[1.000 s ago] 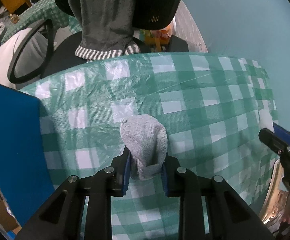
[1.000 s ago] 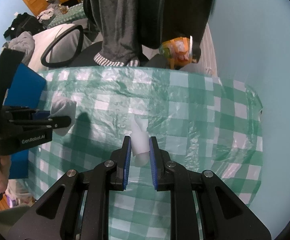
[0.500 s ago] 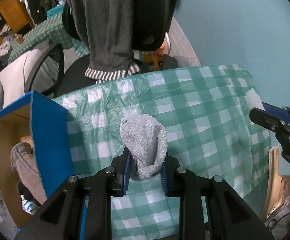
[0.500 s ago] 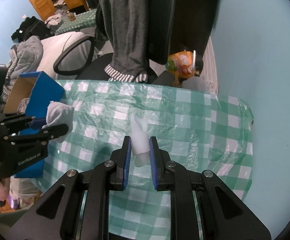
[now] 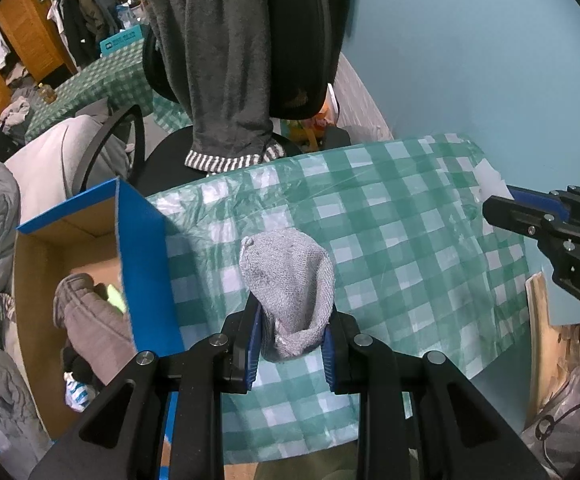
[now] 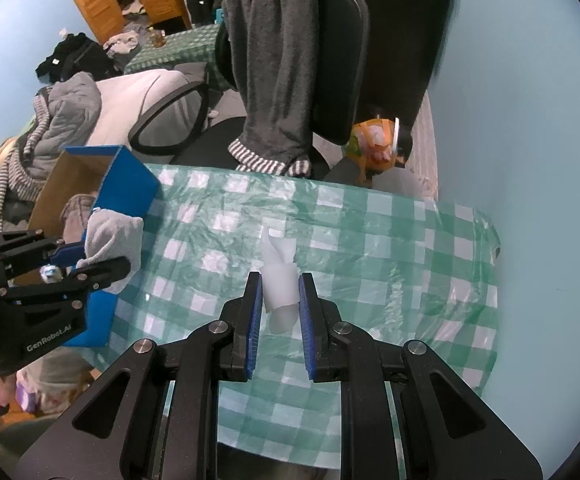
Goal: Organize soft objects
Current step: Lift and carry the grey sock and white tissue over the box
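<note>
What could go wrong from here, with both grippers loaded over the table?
1. The left gripper pinches only the lower end of the grey sock; the rest stands free and could slip out short of the blue cardboard box.
2. The right gripper holds a thin white roll whose loose top may unroll.
3. The box already holds clothes, so a drop near its rim might spill out.

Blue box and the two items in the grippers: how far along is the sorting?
Done: the blue box already holds some soft clothing. In hand: the left gripper clamps a grey sock, the right gripper a white rolled cloth, both above the checked tablecloth. Left: getting both into the box; nothing else lies on the cloth.
</note>
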